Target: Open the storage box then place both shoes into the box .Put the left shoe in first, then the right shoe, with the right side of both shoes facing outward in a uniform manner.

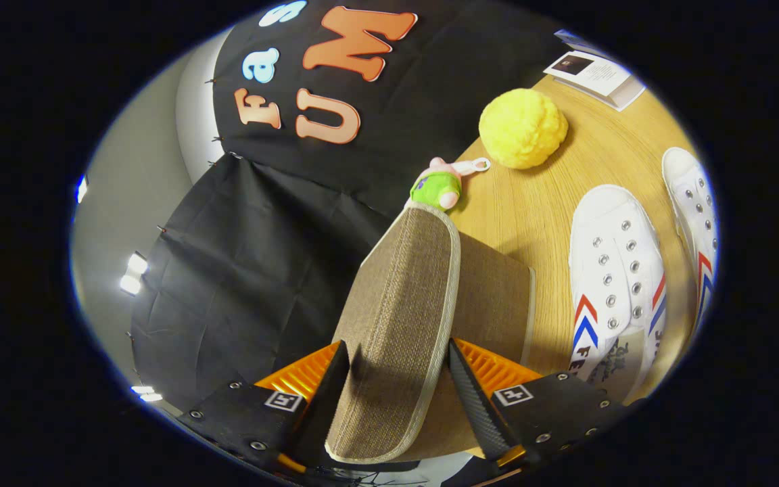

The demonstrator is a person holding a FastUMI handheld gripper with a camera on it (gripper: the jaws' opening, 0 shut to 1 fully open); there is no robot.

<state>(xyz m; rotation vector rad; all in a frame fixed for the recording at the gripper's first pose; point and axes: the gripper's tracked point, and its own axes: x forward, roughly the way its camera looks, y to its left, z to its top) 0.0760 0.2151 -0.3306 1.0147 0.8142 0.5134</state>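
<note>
Two shoes, one box, one gripper (396,379) over a wooden table (538,203).

One brown woven lid (399,318) with pale piping standing between the fingers (327,392), gap visible at the left finger, right one close against it; firm grasp or not, cannot tell. Box (494,297) of same fabric just behind lid. Two white laceless shoes beside the right finger: nearer shoe (609,284) and farther shoe (694,216), both with red and blue chevrons, lettering too partial to read. Beyond the fingers, one small plush (438,186) in green, one yellow ball (523,128), one booklet (596,76), text too small. Black cloth wall behind; grey room wall with bright lights off past the left finger.
</note>
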